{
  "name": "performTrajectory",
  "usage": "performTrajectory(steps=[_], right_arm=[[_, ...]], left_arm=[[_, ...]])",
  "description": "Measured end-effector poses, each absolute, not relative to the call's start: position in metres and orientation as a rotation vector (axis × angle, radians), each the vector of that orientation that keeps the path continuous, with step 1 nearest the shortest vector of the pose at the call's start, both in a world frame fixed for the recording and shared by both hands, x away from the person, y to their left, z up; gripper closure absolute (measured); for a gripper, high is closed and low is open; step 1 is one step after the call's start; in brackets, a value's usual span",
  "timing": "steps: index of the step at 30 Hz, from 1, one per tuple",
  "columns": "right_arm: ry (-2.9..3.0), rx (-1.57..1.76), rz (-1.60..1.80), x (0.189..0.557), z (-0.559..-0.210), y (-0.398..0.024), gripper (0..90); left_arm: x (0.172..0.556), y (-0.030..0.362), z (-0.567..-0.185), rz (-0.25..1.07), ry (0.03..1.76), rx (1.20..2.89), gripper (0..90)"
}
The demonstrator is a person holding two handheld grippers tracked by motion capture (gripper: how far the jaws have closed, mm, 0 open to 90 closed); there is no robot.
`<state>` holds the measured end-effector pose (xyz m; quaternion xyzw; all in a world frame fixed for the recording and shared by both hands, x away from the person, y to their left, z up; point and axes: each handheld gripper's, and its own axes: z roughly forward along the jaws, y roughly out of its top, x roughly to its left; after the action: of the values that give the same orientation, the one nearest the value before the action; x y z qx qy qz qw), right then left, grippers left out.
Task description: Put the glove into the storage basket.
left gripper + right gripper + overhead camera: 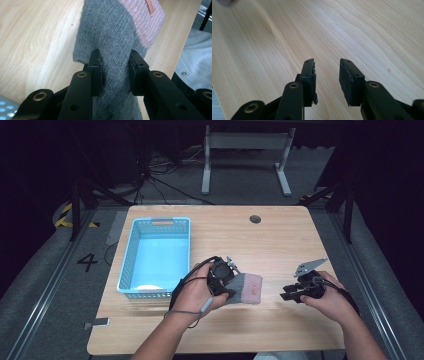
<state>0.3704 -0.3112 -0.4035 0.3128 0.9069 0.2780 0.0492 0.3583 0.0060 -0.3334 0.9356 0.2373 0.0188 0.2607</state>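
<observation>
My left hand-held gripper (114,72) clamps the grey-and-pink sock (117,37), just right of the blue basket (131,255). My right hand-held gripper (327,75) gapes empty, farther right of the basket.

From the high view I can read a single mark: a dark "4" (87,262) painted on the grey floor (45,265) left of the surface. In the left gripper view I see a small pinkish tag (150,7) sewn on the sock's pink band (147,22), but its print is too small to read.
</observation>
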Motion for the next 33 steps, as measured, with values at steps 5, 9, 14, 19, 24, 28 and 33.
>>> performTrajectory(steps=[5,9,14,19,24,28,33], right_arm=[[2.773,0.935,0.851,0.376,-0.404,-0.307,65.8],[2.782,0.928,0.847,0.38,-0.405,-0.304,65.7],[2.789,0.93,0.846,0.383,-0.406,-0.301,65.5],[2.795,0.929,0.842,0.385,-0.408,-0.3,65.5],[2.801,0.943,0.831,0.383,-0.411,-0.3,65.3],[2.802,0.956,0.824,0.383,-0.413,-0.301,65.0],[2.804,0.964,0.815,0.383,-0.415,-0.301,64.9]], left_arm=[[0.357,0.017,-0.323,0.086,0.676,2.51,68.8],[0.358,0.026,-0.317,0.097,0.704,2.486,68.8],[0.361,0.04,-0.31,0.108,0.745,2.458,68.8],[0.364,0.055,-0.302,0.134,0.791,2.429,68.8],[0.37,0.073,-0.296,0.165,0.842,2.402,68.7],[0.373,0.087,-0.294,0.188,0.88,2.375,68.7],[0.378,0.101,-0.291,0.207,0.919,2.35,68.7]])
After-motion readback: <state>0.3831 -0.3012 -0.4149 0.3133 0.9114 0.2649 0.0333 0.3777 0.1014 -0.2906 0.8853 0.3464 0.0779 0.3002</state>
